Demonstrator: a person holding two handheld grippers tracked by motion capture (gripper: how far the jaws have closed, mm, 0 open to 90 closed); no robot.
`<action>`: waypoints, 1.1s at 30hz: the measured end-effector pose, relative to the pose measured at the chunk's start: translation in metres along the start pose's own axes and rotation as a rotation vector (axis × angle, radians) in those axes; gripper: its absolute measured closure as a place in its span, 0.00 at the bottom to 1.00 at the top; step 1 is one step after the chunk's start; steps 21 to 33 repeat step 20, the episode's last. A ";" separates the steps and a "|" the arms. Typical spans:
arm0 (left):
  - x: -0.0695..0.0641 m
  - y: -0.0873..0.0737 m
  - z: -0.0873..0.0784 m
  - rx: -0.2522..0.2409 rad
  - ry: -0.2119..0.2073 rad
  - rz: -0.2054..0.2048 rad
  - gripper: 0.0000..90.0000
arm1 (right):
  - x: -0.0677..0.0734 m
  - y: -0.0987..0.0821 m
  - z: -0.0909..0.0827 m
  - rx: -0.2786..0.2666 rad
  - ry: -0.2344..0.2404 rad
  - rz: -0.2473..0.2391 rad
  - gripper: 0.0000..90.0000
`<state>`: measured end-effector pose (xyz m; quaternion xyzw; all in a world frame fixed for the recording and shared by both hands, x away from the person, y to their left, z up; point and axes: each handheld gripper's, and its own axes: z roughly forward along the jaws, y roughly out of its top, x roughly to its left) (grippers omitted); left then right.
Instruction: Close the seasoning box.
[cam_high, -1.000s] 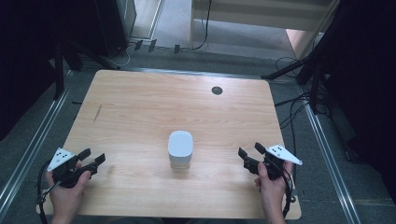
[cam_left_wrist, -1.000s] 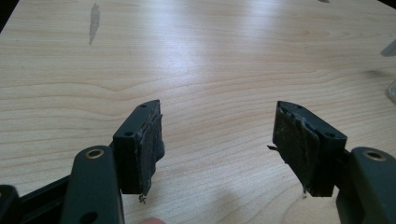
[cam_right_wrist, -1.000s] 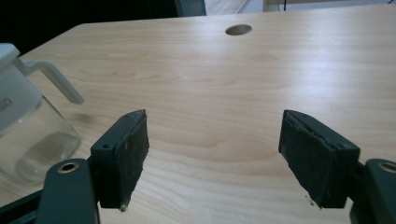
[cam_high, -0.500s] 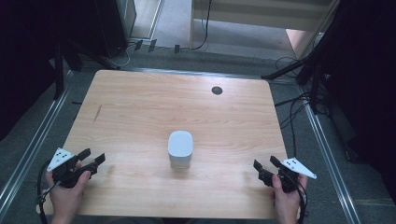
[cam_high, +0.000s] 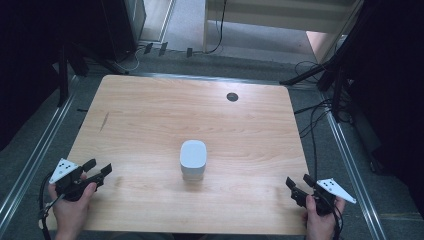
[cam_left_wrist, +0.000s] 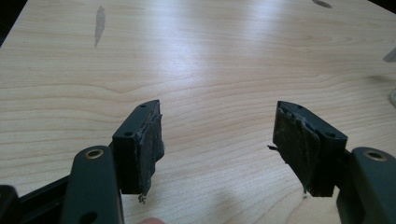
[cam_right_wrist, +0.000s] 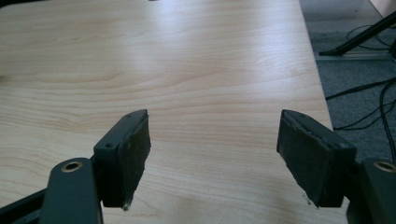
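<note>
- High view, looking down on a light wooden table (cam_high: 150, 115): small white rounded container (cam_high: 193, 159) upright near the middle, slightly toward the person's edge, touching neither tool.
- Left gripper (cam_high: 98, 171) low at the table's near left corner, held in a hand (cam_high: 70, 210), grey three-cornered plate (cam_high: 63, 170) on top, jaws parted and pointing right toward the container, well apart from it.
- Right gripper (cam_high: 299, 186) at the near right corner, over the table's edge, gripped by the other hand (cam_high: 320, 224), its own grey plate (cam_high: 336, 190) angled off to the right, jaws parted and empty, likewise well apart from the container.
- Small dark round hole (cam_high: 232, 96) set in the tabletop toward the far side; dark streak (cam_high: 104, 121) on the wood at far left.
- Black cables (cam_high: 315, 125) trailing over the grey floor beside the table's right edge.
- Left gripper view: left gripper (cam_left_wrist: 217, 140) spread wide, nothing between the two black jaws, frayed dark pads (cam_left_wrist: 150, 140) facing each other above bare wood grain; same dark streak (cam_left_wrist: 99, 23) visible far up the board.
- Right gripper view: right gripper (cam_right_wrist: 214, 144) equally wide, holding nothing, worn pads (cam_right_wrist: 137, 144) over plain tabletop, right jaw near the table's edge, with grey floor and cables (cam_right_wrist: 369, 88) beyond it.
</note>
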<state>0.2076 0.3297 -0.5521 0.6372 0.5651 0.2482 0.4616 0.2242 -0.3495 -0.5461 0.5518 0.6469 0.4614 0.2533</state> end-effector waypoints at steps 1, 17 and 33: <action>0.002 0.000 0.000 -0.005 0.000 -0.011 0.37 | -0.001 -0.001 -0.003 -0.017 -0.005 -0.003 0.29; 0.001 0.001 0.001 0.000 0.011 -0.009 0.37 | -0.005 -0.001 -0.002 -0.002 -0.028 0.046 0.31; 0.001 0.001 0.002 0.005 0.010 -0.005 0.37 | -0.005 0.000 -0.001 0.006 -0.035 0.043 0.31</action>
